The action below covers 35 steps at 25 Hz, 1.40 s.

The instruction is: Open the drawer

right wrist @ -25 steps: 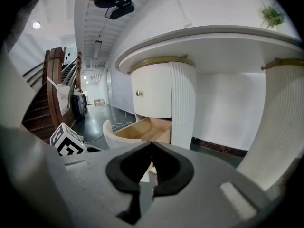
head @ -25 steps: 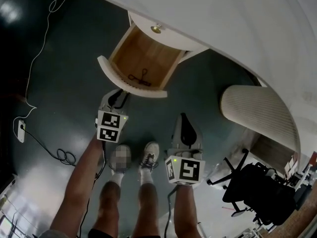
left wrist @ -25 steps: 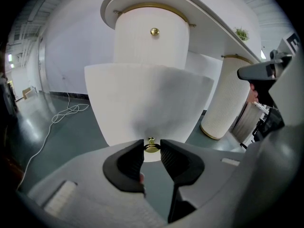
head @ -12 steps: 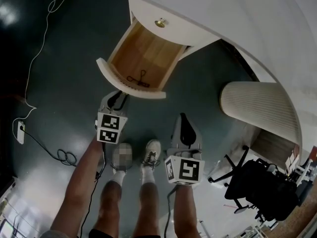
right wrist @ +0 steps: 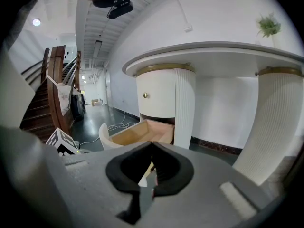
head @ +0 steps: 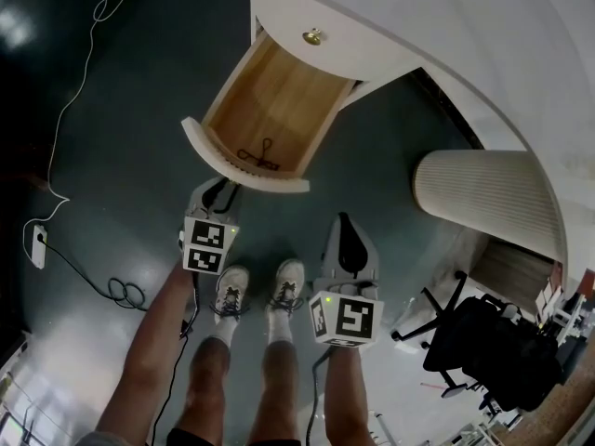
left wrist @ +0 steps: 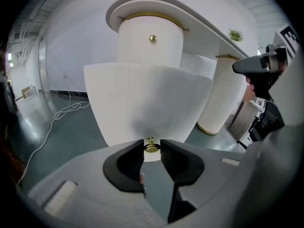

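Observation:
The lower drawer (head: 265, 100) of the white round cabinet stands pulled well out, its wooden inside showing. My left gripper (head: 221, 186) is at its curved white front (left wrist: 149, 103), shut on the small brass knob (left wrist: 151, 147), which sits between the two black pads. The drawer (right wrist: 142, 131) also shows in the right gripper view, low and left of the cabinet. My right gripper (head: 346, 229) hangs to the right of the drawer, away from it. Its jaws (right wrist: 152, 149) are shut with nothing between them.
A small black object (head: 262, 149) lies in the drawer near its front. The upper drawer has its own brass knob (head: 312, 36). A ribbed white pedestal (head: 483, 198) stands to the right, a black office chair (head: 483, 351) beyond it. Cables (head: 84, 54) run over the dark floor at left.
The drawer has slid further out of the cabinet, with the left gripper still on its knob. Both grippers have drawn back from the cabinet together with the person.

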### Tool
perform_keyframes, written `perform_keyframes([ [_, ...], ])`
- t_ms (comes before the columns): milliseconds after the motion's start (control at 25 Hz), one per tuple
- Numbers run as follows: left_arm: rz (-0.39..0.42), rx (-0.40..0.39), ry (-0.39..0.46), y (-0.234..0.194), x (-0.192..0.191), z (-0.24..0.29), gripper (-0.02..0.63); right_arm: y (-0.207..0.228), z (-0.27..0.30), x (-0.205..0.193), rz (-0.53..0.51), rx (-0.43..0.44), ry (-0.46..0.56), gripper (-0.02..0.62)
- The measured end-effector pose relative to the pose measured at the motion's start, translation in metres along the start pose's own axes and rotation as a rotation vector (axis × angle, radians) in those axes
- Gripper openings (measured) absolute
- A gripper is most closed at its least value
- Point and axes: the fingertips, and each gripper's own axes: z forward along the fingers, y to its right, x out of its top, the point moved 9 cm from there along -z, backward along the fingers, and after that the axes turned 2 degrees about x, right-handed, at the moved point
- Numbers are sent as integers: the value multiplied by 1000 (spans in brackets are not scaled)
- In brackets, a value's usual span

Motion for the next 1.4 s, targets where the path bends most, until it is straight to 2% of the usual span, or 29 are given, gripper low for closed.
perform_keyframes([
  [520, -3, 5, -9, 1, 3, -5, 125, -5, -16, 0, -2, -4, 6, 6],
  [600, -18, -15, 1, 2, 5, -10, 228, -4, -20, 2, -2, -6, 12, 6],
  [880, -4, -14, 25, 3, 24, -37, 245, -7, -33, 24, -12, -6, 27, 6],
  [1080, -17, -11, 54, 0, 58, -70, 244, -8, -46, 60, -14, -15, 43, 6],
  [1400, -18, -17, 163, -1, 137, -128, 238, -11, -72, 131, -16, -52, 88, 6],
])
